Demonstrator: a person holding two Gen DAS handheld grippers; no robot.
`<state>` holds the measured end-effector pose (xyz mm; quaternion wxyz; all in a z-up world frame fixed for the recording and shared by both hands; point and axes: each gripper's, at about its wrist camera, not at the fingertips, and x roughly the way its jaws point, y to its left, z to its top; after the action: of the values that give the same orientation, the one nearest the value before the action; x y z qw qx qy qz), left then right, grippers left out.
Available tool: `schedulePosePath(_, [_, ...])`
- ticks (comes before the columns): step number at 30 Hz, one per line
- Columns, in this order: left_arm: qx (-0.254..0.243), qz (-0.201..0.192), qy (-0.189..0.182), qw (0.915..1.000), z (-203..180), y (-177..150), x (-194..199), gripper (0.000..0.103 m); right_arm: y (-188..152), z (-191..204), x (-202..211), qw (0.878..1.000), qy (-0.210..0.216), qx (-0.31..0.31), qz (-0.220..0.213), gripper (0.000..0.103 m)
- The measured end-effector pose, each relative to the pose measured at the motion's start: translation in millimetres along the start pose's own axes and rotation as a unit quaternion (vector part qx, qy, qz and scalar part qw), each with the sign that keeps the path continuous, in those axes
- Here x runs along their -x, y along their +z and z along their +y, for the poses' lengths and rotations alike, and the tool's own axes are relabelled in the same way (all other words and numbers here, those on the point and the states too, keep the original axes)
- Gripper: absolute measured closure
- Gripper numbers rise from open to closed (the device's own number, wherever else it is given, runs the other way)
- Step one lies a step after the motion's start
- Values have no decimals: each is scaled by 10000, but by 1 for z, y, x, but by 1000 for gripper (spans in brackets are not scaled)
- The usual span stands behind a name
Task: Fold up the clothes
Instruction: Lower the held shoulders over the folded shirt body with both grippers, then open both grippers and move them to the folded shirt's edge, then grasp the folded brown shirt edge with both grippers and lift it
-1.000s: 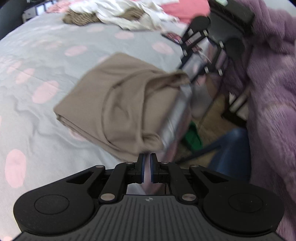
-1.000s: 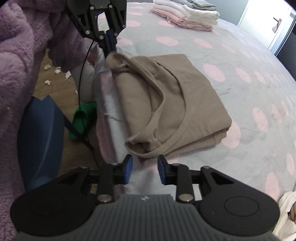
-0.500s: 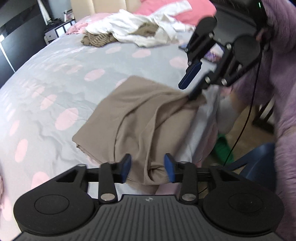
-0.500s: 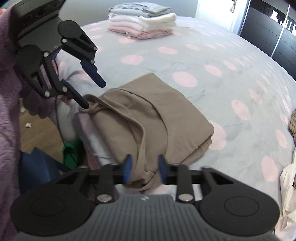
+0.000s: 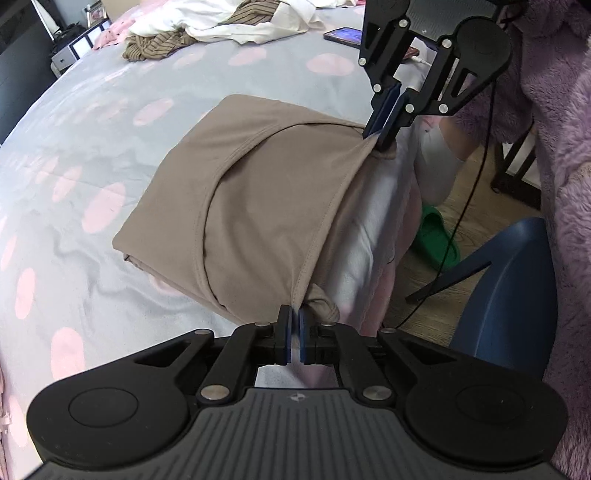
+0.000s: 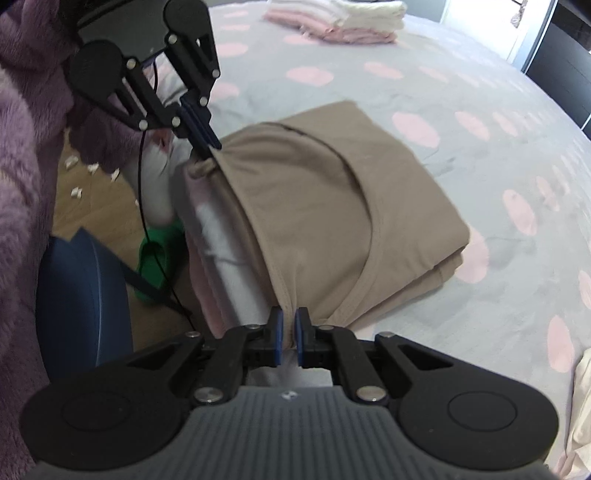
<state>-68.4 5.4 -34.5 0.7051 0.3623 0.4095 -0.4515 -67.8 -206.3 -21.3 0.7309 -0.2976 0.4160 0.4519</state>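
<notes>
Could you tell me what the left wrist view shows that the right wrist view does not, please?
Only the left wrist view shows the unfolded clothes heap and a phone. Only the right wrist view shows the folded stack. Both show the tan garment, pinched at two corners by the left tongs and right tongs, plus the green slipper.

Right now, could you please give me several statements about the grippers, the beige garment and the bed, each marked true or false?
1. Both grippers are shut on the beige garment. True: the left gripper and right gripper each pinch a corner at the bed's edge.
2. The garment lies on the floor. False: it lies on the spotted bedsheet.
3. A folded stack sits on the bed. True.
4. The slipper on the floor is red. False: it is green.
</notes>
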Motion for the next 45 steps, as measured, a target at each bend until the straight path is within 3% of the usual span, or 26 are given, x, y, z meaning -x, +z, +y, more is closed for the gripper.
schedulePosePath(4, [282, -146, -220, 9993, 8, -2, 11, 99, -1, -6, 13, 9994, 183, -253, -117, 78])
schedulePosePath(6, [510, -358, -350, 9974, 15, -2, 21, 87, -3, -8, 21, 9987, 263, -390, -217, 69])
schedulePosePath(10, [1114, -967, -495, 9878, 31, -3, 42, 75, 1, -7, 40, 9956, 329, -632, -607, 56])
schedulePosePath(13, [1673, -1302, -472, 9761, 44, 0, 44, 72, 7, -8, 46, 9892, 91, -1089, -981, 55])
schedulePosePath(16, [2242, -1409, -100, 9643, 57, 9, 36, 72, 14, -19, 42, 9784, -229, -1679, -1184, 61])
schedulePosePath(17, [2438, -1463, 3, 9587, 61, 11, 33, 72, 16, -23, 38, 9734, -406, -1904, -1206, 64])
schedulePosePath(19, [2810, -1666, 196, 9449, 68, 15, 30, 72, 19, -31, 28, 9615, -755, -2332, -1243, 88])
schedulePosePath(23, [3748, -1830, 845, 9049, 80, 18, 17, 73, 23, -45, 19, 9335, -1343, -2998, -1441, 91])
schedulePosePath(26, [4240, -1928, 847, 8808, 90, 16, 4, 78, 23, -56, 10, 9050, -1619, -3591, -1608, 91])
schedulePosePath(28, [4217, -1857, 836, 8836, 95, 18, -4, 80, 22, -60, 5, 8955, -1735, -3768, -1610, 91])
schedulePosePath(30, [4123, -1680, 907, 8908, 97, 18, -12, 82, 25, -64, -6, 8986, -1725, -3752, -1484, 91])
schedulePosePath(35, [4310, -1340, 883, 8879, 109, 3, -34, 87, 22, -76, -35, 9052, -1614, -3758, -1155, 91])
schedulePosePath(39, [4217, -1348, 830, 8928, 110, 1, -41, 87, 16, -84, -45, 9070, -1505, -3758, -1159, 94])
schedulePosePath(45, [4270, -1368, 715, 8910, 115, -2, -44, 88, 9, -93, -47, 9011, -1290, -3954, -1228, 94])
